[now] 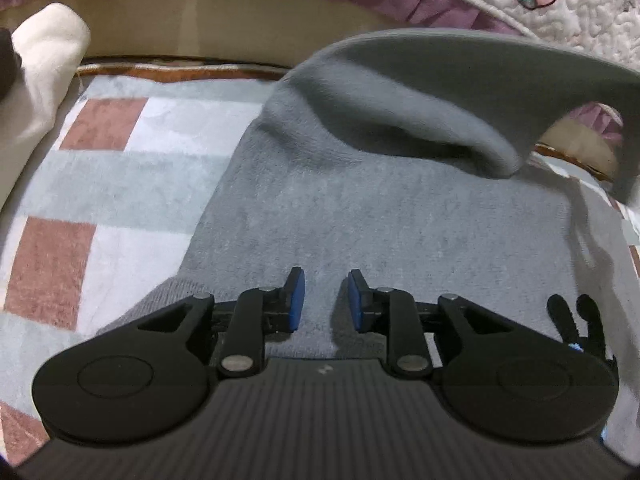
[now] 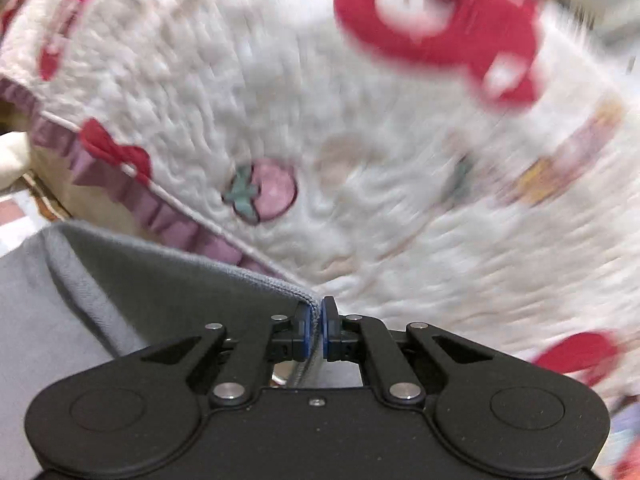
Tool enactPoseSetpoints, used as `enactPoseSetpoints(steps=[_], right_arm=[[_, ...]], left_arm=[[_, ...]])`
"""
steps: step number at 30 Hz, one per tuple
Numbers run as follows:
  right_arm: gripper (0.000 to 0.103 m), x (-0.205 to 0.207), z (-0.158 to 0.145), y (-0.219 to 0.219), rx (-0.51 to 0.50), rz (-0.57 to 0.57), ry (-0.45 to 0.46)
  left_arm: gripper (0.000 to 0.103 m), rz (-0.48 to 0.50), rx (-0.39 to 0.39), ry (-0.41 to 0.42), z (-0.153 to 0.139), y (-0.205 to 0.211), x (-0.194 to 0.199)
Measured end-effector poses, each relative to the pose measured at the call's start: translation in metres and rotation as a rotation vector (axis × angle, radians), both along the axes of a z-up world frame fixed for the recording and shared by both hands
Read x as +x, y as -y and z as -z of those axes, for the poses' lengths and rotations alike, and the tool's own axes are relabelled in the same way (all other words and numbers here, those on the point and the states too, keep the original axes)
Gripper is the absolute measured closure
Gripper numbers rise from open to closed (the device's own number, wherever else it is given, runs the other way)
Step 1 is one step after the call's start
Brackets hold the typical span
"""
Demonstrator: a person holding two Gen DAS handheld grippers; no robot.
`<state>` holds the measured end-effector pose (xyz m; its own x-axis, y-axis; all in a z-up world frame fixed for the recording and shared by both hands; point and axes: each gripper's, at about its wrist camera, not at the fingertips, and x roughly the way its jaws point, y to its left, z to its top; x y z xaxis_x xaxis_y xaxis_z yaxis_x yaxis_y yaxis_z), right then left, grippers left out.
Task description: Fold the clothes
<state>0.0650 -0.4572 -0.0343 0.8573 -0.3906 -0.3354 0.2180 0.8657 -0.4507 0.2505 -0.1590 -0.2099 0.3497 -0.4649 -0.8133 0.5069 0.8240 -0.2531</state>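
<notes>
Our left tongs [image 1: 326, 300] hang with a clear gap between the blue pads, gripping nothing, just above the grey garment [image 1: 380, 216] that lies spread on the checked blanket [image 1: 100, 184]. Our right tongs [image 2: 318, 330] are pinched tight on the garment's stitched edge [image 2: 280, 280], lifting that part off the rest. Behind it we see a white quilt [image 2: 360, 200] printed with strawberries, blurred in the right wrist view.
</notes>
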Motion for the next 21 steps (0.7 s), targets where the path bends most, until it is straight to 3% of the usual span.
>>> enactPoseSetpoints(steps=[3, 5, 9, 11, 17, 19, 21], right_arm=[[0.097, -0.060, 0.003, -0.018, 0.059, -0.014, -0.058], [0.097, -0.089, 0.030, -0.031, 0.072, -0.021, -0.168], [0.097, -0.121, 0.082, -0.051, 0.037, -0.075, -0.361], [0.097, -0.126, 0.098, -0.058, -0.001, -0.096, -0.389], [0.097, -0.118, 0.093, -0.052, 0.077, -0.083, -0.375], [0.097, -0.116, 0.088, -0.051, 0.063, -0.087, -0.365], [0.097, -0.112, 0.082, -0.050, 0.078, -0.096, -0.366]], left_arm=[[0.078, 0.005, 0.028, -0.014, -0.003, -0.001, -0.004], [0.076, 0.007, 0.039, -0.014, -0.004, -0.003, -0.006], [0.070, -0.048, -0.047, -0.068, -0.002, -0.014, 0.002], [0.067, -0.086, -0.144, -0.120, 0.001, -0.023, 0.008], [0.063, -0.195, -0.373, -0.275, 0.018, -0.044, 0.020], [0.063, -0.211, -0.394, -0.314, 0.022, -0.045, 0.021], [0.063, -0.190, -0.356, -0.304, 0.020, -0.039, 0.019]])
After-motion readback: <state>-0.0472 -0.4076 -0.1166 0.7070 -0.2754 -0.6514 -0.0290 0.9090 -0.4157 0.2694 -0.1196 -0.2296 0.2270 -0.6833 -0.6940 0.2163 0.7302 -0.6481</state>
